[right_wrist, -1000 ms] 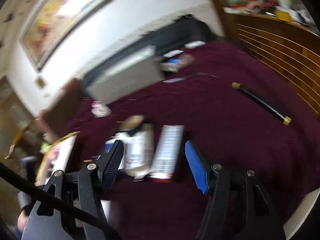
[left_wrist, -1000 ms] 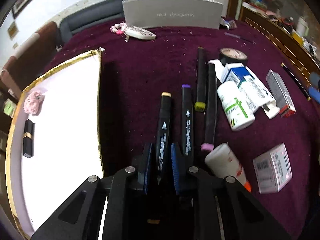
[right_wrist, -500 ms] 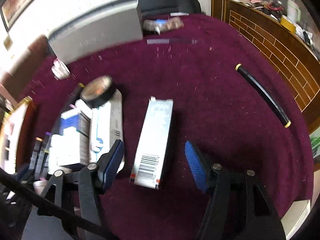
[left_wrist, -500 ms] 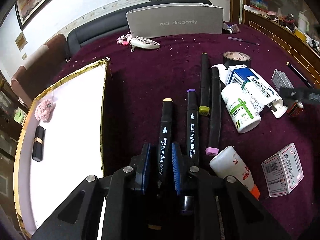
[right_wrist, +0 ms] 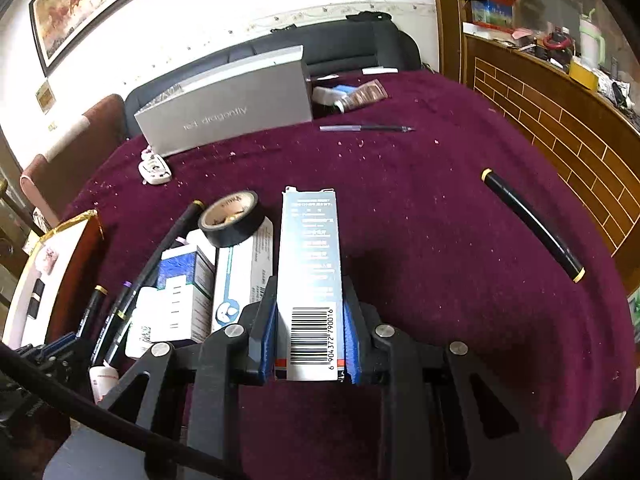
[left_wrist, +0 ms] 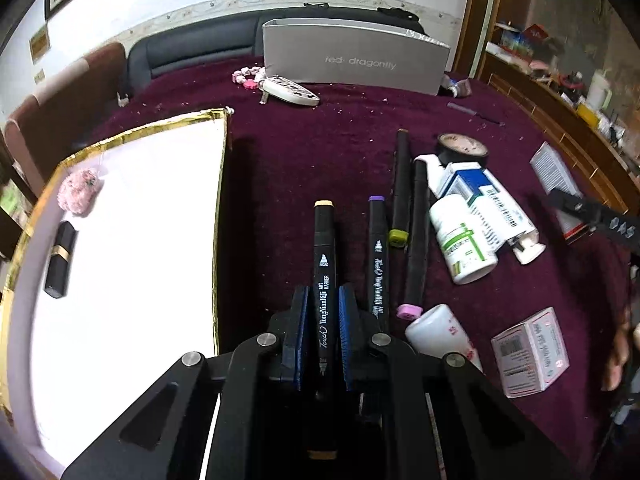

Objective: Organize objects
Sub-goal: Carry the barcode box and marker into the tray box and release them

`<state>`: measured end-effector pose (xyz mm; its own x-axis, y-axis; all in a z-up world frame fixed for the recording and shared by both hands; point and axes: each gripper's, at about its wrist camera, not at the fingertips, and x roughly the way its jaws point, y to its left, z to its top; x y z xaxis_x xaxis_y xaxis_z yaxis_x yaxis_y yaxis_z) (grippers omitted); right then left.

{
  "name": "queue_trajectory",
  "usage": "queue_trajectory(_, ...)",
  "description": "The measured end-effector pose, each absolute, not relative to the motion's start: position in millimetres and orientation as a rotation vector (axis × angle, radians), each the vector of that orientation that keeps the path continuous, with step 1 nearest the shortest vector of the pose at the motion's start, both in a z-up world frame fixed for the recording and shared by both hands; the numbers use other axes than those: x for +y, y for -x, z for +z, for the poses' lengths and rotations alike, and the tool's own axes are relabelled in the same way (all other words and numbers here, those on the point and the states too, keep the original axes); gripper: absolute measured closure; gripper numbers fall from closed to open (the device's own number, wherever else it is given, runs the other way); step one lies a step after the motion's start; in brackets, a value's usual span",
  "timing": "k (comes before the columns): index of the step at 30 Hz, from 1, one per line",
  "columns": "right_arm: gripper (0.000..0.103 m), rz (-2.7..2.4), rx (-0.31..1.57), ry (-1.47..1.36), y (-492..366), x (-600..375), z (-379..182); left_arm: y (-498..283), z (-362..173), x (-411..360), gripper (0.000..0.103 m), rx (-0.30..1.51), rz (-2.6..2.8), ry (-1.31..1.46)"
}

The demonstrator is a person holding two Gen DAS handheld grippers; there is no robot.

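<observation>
My left gripper [left_wrist: 323,300] is shut on a black art marker [left_wrist: 324,256] with a tan cap, held just above the maroon cloth. Beside it lie a purple-capped marker [left_wrist: 378,256] and two more black markers [left_wrist: 402,184]. My right gripper [right_wrist: 309,308] is shut on a long blue-grey barcoded box [right_wrist: 308,260], which also shows in the left wrist view [left_wrist: 554,172]. A white tray with a gold rim [left_wrist: 222,184] at the left holds a black lipstick [left_wrist: 60,260] and a pink fluffy ball [left_wrist: 80,192].
Medicine boxes [left_wrist: 480,196], a white bottle [left_wrist: 462,240], black tape [right_wrist: 232,220], a small pink box [left_wrist: 528,352] and a white tube [left_wrist: 442,332] crowd the right of the markers. A grey "red dragonfly" box [left_wrist: 356,60] stands at the back. A black pen [right_wrist: 532,224] lies far right.
My right gripper swung down over the long box and closed on it. My left gripper stayed shut on the marker and lifted slightly, with the view tilting up.
</observation>
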<state>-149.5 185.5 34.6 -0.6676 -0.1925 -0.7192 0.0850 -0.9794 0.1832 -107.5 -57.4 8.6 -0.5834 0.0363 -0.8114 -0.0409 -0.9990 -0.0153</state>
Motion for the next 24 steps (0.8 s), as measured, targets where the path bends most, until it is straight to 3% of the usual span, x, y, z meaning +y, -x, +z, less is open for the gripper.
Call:
queue_trajectory(6, 0.079, -2.692, -0.248, -1.202, 154.2, 187.3, 32.7, 107.6, 10.4, -61.5, 0.092, -0.061, 2.735, 1.404)
queue_trajectory(9, 0.079, -2.689, -0.258, -1.171, 155.4, 184.1, 36.0, 107.3, 12.0, -64.1, 0.097, -0.078, 2.744, 1.396)
queue_trajectory(14, 0.079, -2.689, -0.267, -1.120, 150.2, 183.2, 44.9, 108.3, 12.7, -49.2, 0.096, 0.070, 2.749, 1.441)
queue_trajectory(18, 0.079, -2.675, -0.272, -1.122, 150.7, 182.6, 44.8, 113.5, 1.7, -41.2, 0.083, 0.187, 2.771, 1.521)
queue_trajectory(24, 0.079, -2.653, -0.270, -1.088, 145.0, 177.1, 48.8, 114.4, -1.8, -37.5, 0.091, 0.232, 2.816, 1.500)
